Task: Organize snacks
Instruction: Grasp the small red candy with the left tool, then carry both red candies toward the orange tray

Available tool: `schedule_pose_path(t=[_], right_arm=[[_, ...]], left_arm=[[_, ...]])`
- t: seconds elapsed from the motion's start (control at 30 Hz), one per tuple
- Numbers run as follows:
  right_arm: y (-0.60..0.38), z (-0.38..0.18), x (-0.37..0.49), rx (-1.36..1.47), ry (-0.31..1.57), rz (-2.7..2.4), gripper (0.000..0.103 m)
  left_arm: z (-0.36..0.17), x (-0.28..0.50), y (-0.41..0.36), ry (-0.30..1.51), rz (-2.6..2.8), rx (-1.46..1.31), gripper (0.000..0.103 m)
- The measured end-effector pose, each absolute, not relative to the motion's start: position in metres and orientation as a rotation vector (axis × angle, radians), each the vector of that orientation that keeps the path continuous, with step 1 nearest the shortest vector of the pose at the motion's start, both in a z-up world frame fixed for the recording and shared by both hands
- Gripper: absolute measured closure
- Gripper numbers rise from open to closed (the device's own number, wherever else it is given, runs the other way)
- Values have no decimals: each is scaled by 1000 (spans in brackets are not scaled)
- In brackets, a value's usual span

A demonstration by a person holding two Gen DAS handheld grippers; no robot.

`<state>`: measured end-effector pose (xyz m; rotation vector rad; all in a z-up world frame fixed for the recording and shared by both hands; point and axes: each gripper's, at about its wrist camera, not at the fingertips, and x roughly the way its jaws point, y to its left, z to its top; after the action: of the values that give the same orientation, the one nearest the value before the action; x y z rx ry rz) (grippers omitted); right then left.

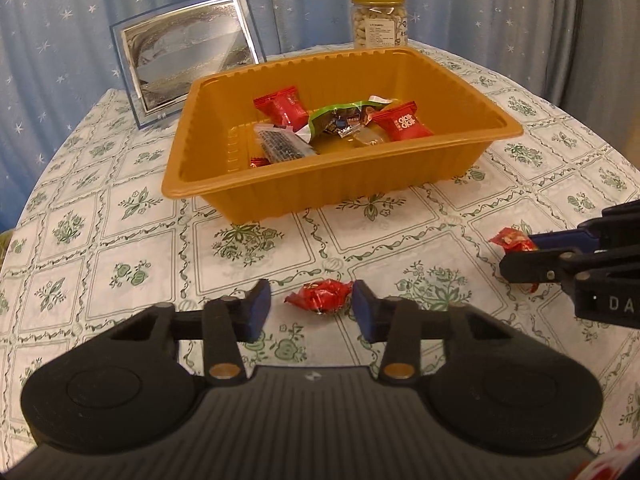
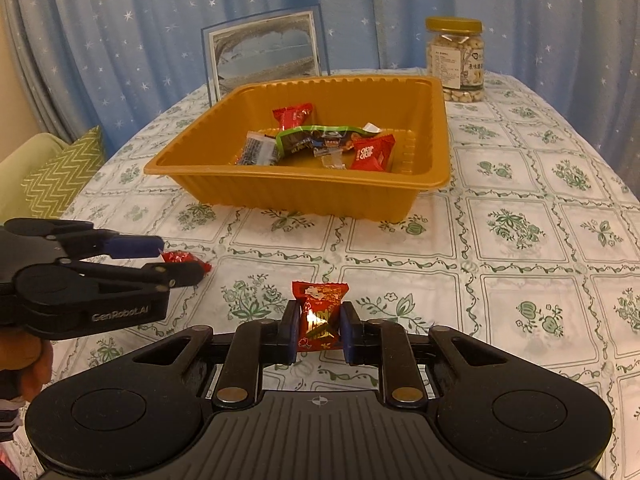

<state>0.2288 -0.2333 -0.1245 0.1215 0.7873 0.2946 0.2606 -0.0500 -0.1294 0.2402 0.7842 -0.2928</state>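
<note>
A small red-wrapped candy (image 1: 320, 297) lies on the tablecloth between the pads of my left gripper (image 1: 312, 308). The right-hand pad touches the wrapper and the left-hand pad stands a little off it, so the gripper is open. In the right wrist view, my left gripper (image 2: 180, 260) shows from the side, its fingers around that candy (image 2: 182, 257). My right gripper (image 2: 319, 328) is shut on a red snack packet (image 2: 319, 312), held upright just above the table. An orange tray (image 1: 320, 184) (image 2: 300, 196) stands beyond both grippers, holding several wrapped snacks.
At the back of the round table stand a jar of nuts (image 1: 379, 20) (image 2: 455, 60) and a picture frame (image 1: 188, 68) (image 2: 264, 56). Blue starred curtains hang behind. A green zigzag cushion (image 2: 60, 176) lies off the left edge. A hand (image 2: 24, 360) holds the left gripper.
</note>
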Motion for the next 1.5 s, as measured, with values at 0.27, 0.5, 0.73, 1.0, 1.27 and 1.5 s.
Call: schedule_pose_path(t=[0.27,0.5,0.73,1.0,1.27,1.5], right_arm=[[-233,-124,228,124,788,283,82],[-232,-117,220,140,799,249,82],[-232,-102,199,171,804,223,82],[-233,-82,167,200,800,190,82],[-234,-66,135,209,780,178,82],[-236,-54,110,227,769,165,82]], left_arm=[[-121,249,-46,761,-290,212,81],[-102,223,-37,748,-261,124,81],[-85,194,-29,754,-237,68,81],[-63,161,-22,765,-213,16,81],[-39,130,-20,740,-209,4,82],[-28,106,-19,728,-210,-3,81]])
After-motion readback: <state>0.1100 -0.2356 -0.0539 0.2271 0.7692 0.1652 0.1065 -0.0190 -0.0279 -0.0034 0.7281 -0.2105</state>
